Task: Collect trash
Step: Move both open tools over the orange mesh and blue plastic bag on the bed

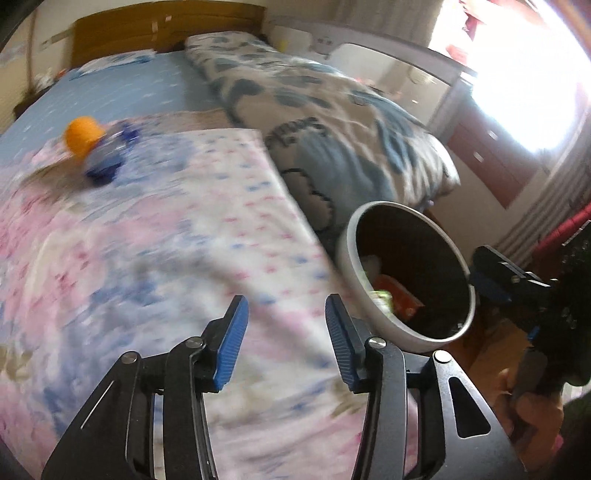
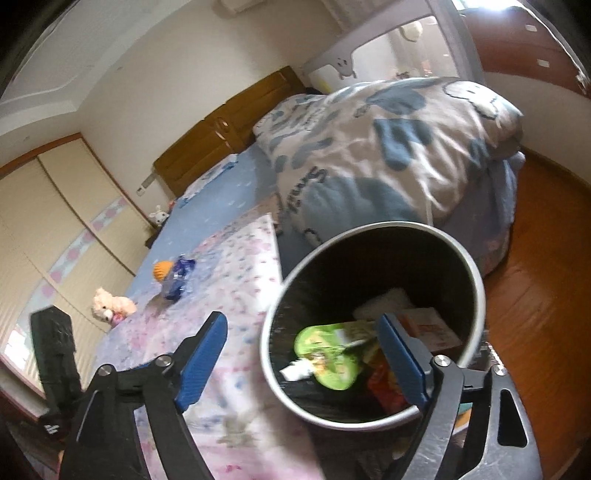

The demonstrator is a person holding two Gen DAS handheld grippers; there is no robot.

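Note:
My left gripper (image 1: 286,299) is open over the floral bedspread (image 1: 166,240), with nothing between its blue pads. To its right stands a round bin (image 1: 352,273) with a white wall and a dark inside. My right gripper (image 2: 301,317) is open wide above the bin (image 2: 476,280). Inside the bin lie a green wrapper (image 2: 328,354), a red-orange packet (image 2: 388,384) and white tissue (image 2: 384,302). Neither pad touches them. Farther up the bed lie an orange round thing (image 1: 82,134) and crumpled blue wrappers (image 1: 105,158), both blurred.
A folded quilt (image 1: 332,122) with blue shapes lies along the bed's right side, touching the bin. A wooden headboard (image 1: 166,29) is at the far end. A plush toy (image 2: 110,302) sits at the bed's left edge. Wooden floor (image 2: 535,277) runs right of the bin.

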